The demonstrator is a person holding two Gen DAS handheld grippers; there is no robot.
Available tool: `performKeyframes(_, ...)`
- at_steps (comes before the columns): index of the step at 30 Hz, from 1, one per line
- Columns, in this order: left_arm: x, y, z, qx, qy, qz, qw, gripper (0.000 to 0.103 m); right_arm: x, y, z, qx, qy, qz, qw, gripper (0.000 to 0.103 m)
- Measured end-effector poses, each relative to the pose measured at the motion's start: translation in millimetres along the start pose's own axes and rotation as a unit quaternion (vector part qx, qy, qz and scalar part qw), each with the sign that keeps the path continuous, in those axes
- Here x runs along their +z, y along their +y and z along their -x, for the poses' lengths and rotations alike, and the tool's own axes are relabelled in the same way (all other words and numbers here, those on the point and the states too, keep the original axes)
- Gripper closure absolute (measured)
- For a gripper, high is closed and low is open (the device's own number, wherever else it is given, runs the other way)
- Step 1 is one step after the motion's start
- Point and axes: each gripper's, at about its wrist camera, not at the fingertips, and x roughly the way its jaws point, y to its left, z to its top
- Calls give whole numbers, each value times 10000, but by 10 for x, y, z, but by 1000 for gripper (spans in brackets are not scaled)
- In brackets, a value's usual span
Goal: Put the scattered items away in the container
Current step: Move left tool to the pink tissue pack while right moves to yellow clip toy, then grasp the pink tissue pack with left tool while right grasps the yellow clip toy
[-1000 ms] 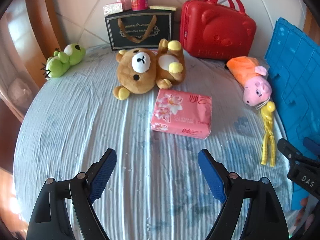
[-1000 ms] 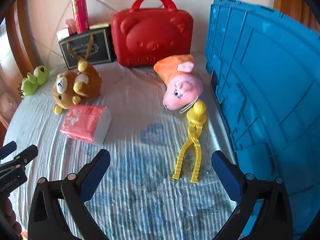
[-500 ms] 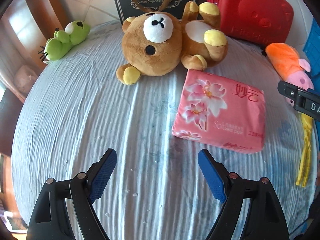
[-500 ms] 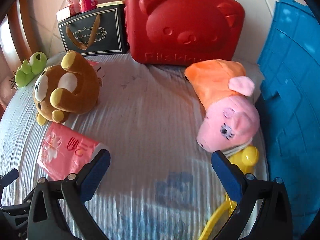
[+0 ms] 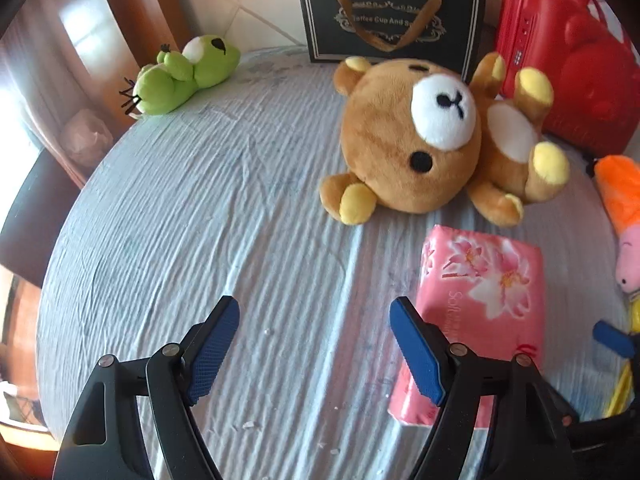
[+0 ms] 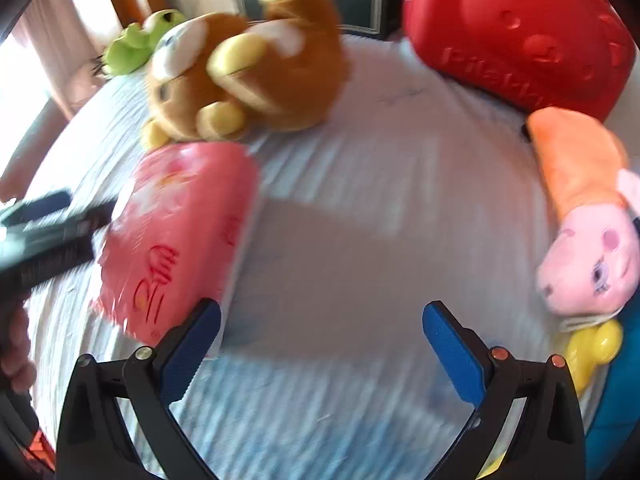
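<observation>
The left gripper (image 5: 314, 338) is wide open and holds nothing. It hangs over the striped cloth (image 5: 180, 220). The pink tissue pack (image 5: 486, 308) lies flat just to its right, beside the right finger. The pack's long side runs away from the claw, toward the brown bear (image 5: 436, 140). The bear lies on its back, ahead and to the right. The green frog (image 5: 180, 76) is far ahead on the left.

The right gripper (image 6: 322, 344) is open too, with nothing in it. The pack is at its left finger. The pink pig (image 6: 588, 236) lies to the right, nose pointing toward the claw.
</observation>
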Motion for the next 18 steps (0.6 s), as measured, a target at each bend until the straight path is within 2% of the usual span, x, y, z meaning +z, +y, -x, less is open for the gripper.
performKeyframes(3,-10,-222,213,-473,-172,-384,9980,21,-176,-66,207,-177,-294,-548,9979,0)
performKeyframes(5,-14,-448,241,-633,-173,-716,9953,21,-292,-213,377,-402,-503,-905,9938,0)
performKeyframes(8,-34,-735,165,-709,-57,-1074,9917,21,-456,-532,614,-1058,-725,-1465,9809,0)
performKeyframes(10,-42,-839,57,-693,90,-1161,9908,21,-521,-779,687,-1497,-719,-1840,9688,0)
performKeyframes(12,-39,-863,-15,-803,143,-1117,9904,18,-576,-1009,678,-1693,-674,-2099,9606,0)
performKeyframes(15,-21,-935,-68,-774,169,-1172,9899,13,-634,-1192,511,-1808,-563,-2251,9558,1)
performKeyframes(16,-15,-958,-91,-730,187,-1185,9901,11,-614,-1260,456,-1797,-534,-2299,9550,4)
performKeyframes(18,-15,-1003,-156,-566,285,-1198,9908,11,-591,-1354,327,-1753,-501,-2411,9532,19)
